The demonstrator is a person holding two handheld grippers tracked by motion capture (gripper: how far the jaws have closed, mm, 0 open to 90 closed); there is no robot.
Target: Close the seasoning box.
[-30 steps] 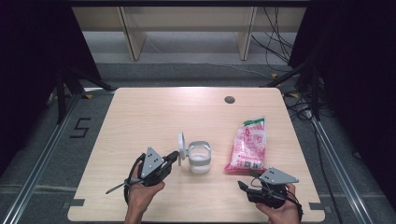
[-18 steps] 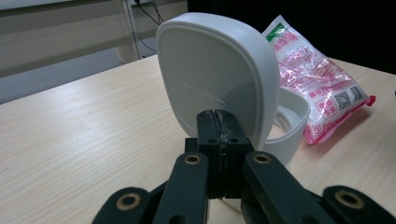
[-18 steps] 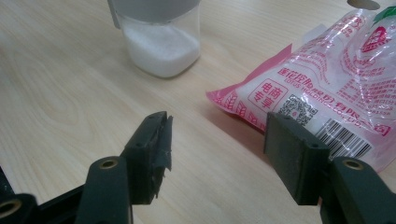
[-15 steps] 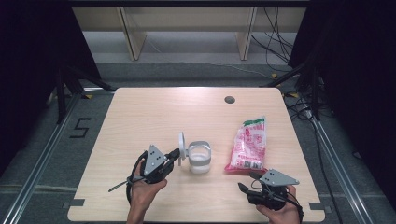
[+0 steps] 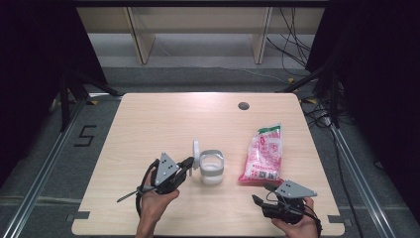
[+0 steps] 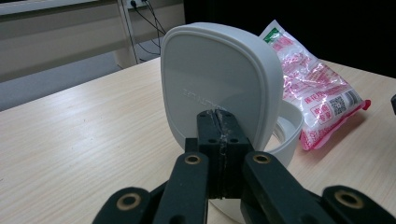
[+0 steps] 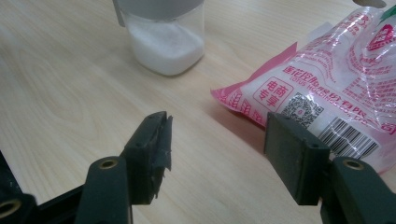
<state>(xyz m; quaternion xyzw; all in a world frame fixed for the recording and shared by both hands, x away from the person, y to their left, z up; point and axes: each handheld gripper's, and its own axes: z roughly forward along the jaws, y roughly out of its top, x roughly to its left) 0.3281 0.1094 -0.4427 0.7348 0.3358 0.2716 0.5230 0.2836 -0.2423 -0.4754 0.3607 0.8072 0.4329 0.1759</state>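
Dark curtains and grey floor frame your pale wood table (image 5: pixel 148 124), a white shelf unit behind it. Near the front edge, the pink bag (image 5: pixel 262 156) lies right of the jar (image 5: pixel 212 168), whose lid (image 6: pixel 219 88) stands open. Your left gripper (image 5: pixel 187 163) has its jaws pressed together right at the lid. Your right gripper (image 5: pixel 260 194) hovers with jaws parted, the bag's corner just beyond them.
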